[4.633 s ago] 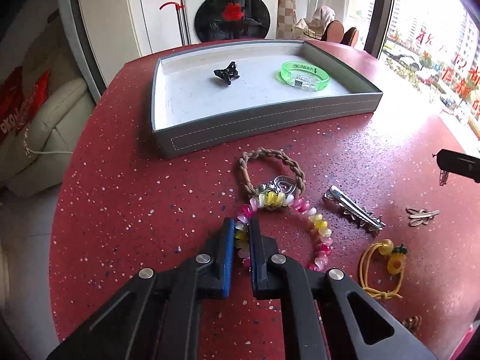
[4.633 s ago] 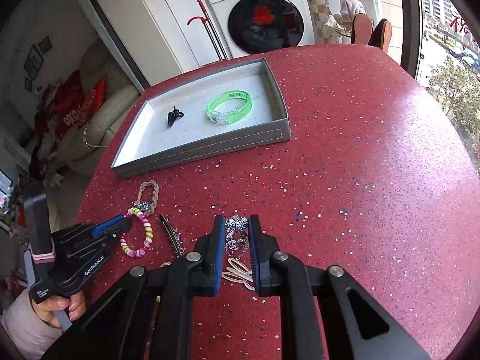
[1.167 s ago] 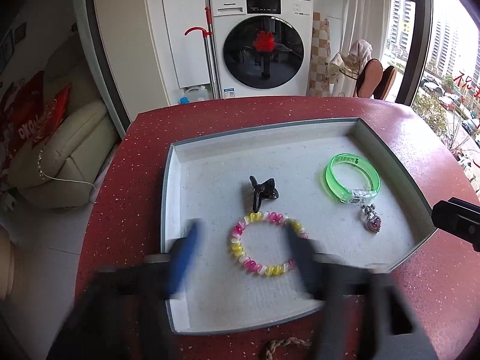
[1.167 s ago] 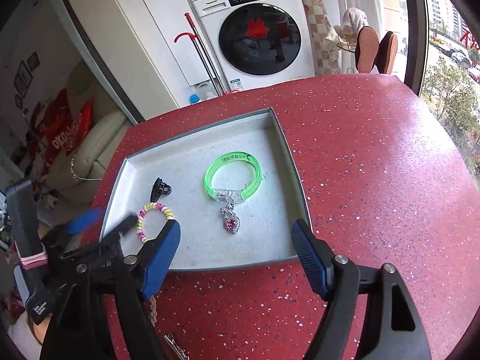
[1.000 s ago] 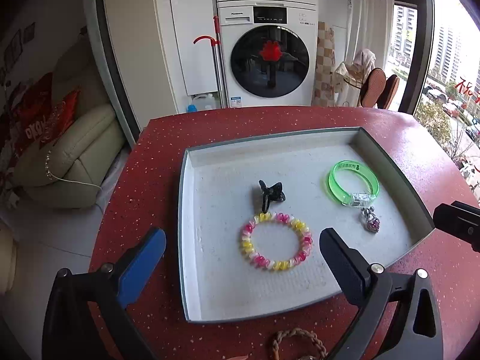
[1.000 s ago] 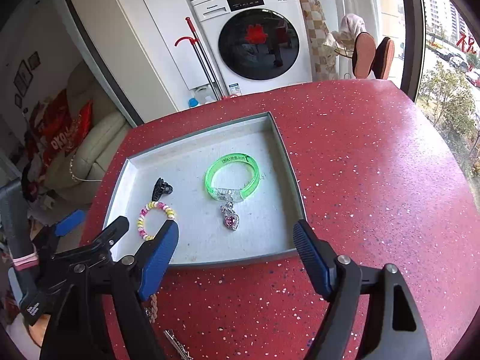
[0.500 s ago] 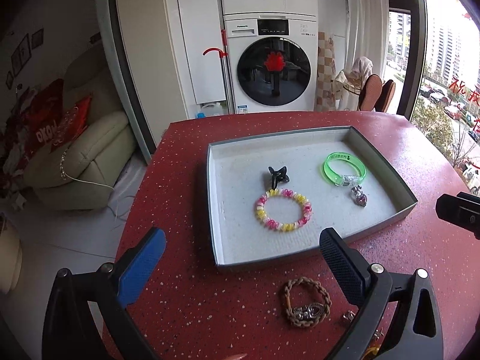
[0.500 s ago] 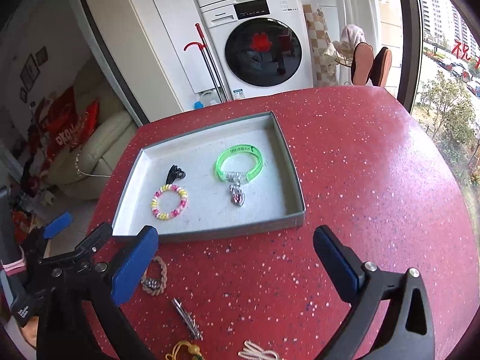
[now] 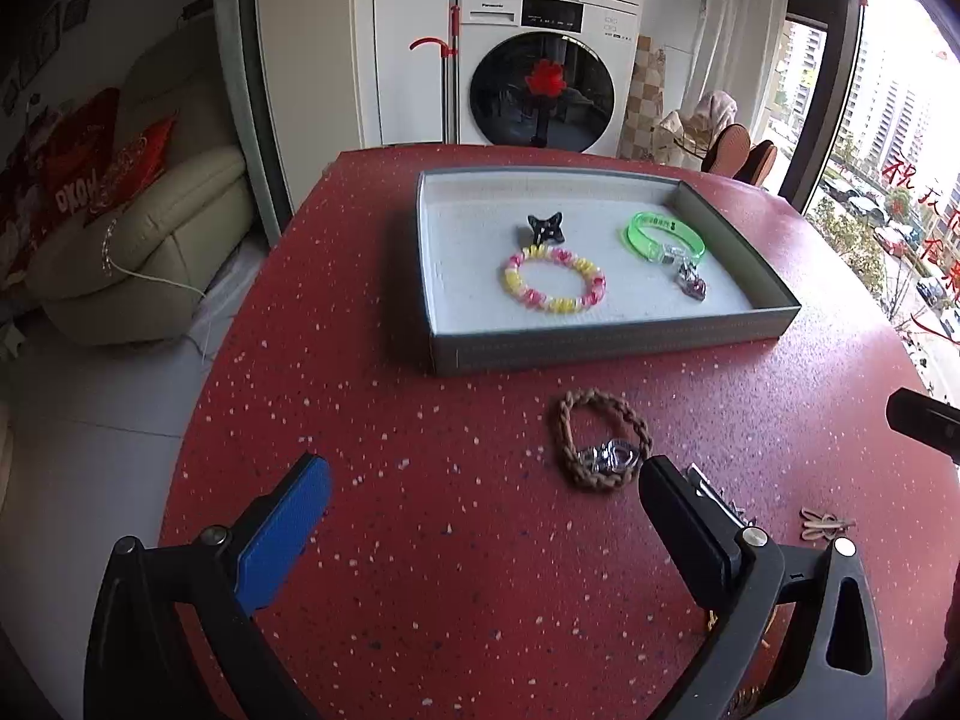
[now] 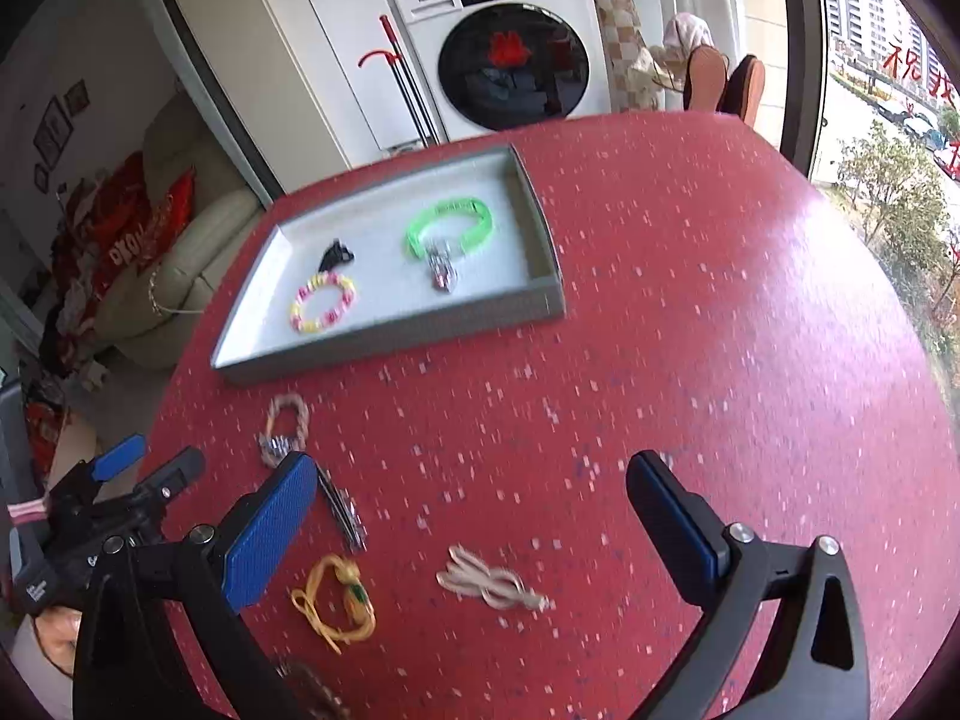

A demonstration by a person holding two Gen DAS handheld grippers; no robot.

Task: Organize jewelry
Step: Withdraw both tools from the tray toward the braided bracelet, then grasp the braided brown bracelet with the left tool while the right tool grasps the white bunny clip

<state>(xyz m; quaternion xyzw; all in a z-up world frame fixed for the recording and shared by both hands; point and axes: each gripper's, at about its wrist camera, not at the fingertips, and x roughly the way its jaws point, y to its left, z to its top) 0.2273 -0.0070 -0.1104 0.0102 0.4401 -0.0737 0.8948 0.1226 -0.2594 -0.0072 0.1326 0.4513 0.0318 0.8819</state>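
Observation:
A grey tray (image 9: 606, 341) (image 10: 390, 339) on the red table holds a pink-and-yellow bead bracelet (image 9: 553, 287) (image 10: 323, 303), a green bangle (image 9: 665, 236) (image 10: 450, 227), a silver heart pendant (image 9: 690, 282) (image 10: 441, 270) and a black clip (image 9: 545, 228) (image 10: 336, 254). On the table in front of it lie a brown braided bracelet (image 9: 603, 447) (image 10: 285, 427), a silver hair clip (image 10: 343, 513), a yellow hair tie (image 10: 336, 600) and a beige pin (image 10: 489, 587) (image 9: 825, 523). My left gripper (image 9: 480, 489) is open and empty, left of the braided bracelet. My right gripper (image 10: 471, 495) is open and empty, above the beige pin.
The round red table's edge (image 9: 198, 396) curves down the left, with floor and a beige sofa (image 9: 144, 252) beyond. A washing machine (image 9: 540, 84) stands behind the table. A window (image 10: 888, 120) is at the right. The left gripper's body (image 10: 96, 516) shows in the right wrist view.
Both grippers have pulled back from the tray toward the near table. The bead bracelet and pendant, carried earlier, now lie in the tray. More loose pieces have come into view.

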